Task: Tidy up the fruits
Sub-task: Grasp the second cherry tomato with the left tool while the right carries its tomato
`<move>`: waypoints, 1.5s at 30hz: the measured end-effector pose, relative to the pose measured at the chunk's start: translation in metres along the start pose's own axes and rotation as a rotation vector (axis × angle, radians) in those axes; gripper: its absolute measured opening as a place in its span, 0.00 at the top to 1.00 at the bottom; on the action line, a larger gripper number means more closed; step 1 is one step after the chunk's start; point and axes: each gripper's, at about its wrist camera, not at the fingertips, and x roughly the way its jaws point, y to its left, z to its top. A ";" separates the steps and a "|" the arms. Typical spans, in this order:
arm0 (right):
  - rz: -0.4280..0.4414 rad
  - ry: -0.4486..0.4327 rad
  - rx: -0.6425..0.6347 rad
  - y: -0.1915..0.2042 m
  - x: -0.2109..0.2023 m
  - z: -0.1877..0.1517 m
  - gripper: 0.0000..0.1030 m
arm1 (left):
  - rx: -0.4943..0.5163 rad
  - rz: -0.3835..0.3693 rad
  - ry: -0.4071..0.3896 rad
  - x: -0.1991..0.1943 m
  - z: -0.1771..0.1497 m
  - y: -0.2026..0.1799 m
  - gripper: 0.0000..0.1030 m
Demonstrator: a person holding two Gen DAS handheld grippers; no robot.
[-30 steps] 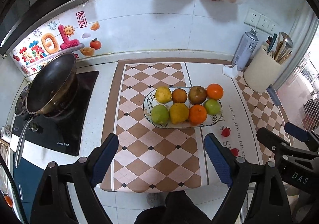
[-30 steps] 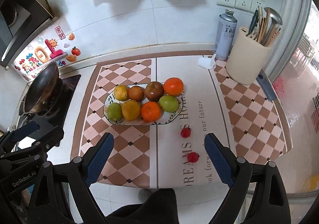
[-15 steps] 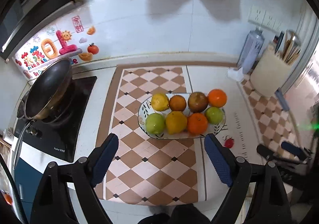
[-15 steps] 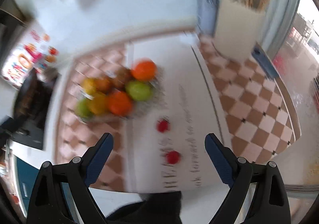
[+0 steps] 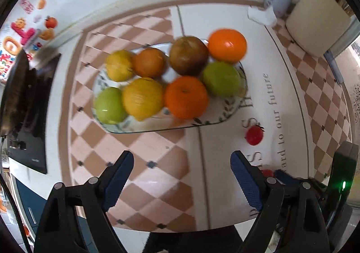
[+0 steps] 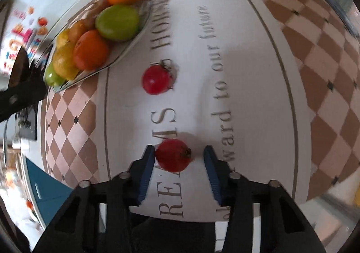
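At left, jaws of left gripper [image 5: 181, 158] wide apart, empty, above matte checked mat [image 5: 144, 176]. Beyond, glossy oval plate [image 5: 216, 118] heaped with round citrus. At right, jaws of right gripper [image 6: 179, 150] closing round smooth, roundish tomato [image 6: 172, 159] on white lettered strip, stem end pointing right; right pad not yet touching.

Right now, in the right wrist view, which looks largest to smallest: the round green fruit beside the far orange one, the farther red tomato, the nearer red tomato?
1. Round green fruit.
2-3. Nearer red tomato and farther red tomato: they look alike, and nearness to the camera makes ranking unsure.
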 end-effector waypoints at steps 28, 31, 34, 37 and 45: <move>-0.003 -0.090 0.177 -0.079 -0.050 -0.002 0.68 | 0.197 -0.141 0.066 0.066 0.029 -0.111 0.76; 0.002 -0.093 0.162 -0.074 -0.050 0.001 0.68 | 0.202 -0.142 0.066 0.066 0.027 -0.107 0.75; 0.008 -0.107 0.149 -0.067 -0.054 0.008 0.68 | 0.194 -0.157 0.073 0.068 0.029 -0.102 0.75; 0.019 -0.130 0.146 -0.062 -0.064 0.012 0.68 | 0.163 -0.192 0.078 0.065 0.033 -0.090 0.76; 0.058 -0.158 0.150 -0.052 -0.070 0.023 0.68 | -0.046 -0.359 0.094 0.035 0.030 -0.019 0.76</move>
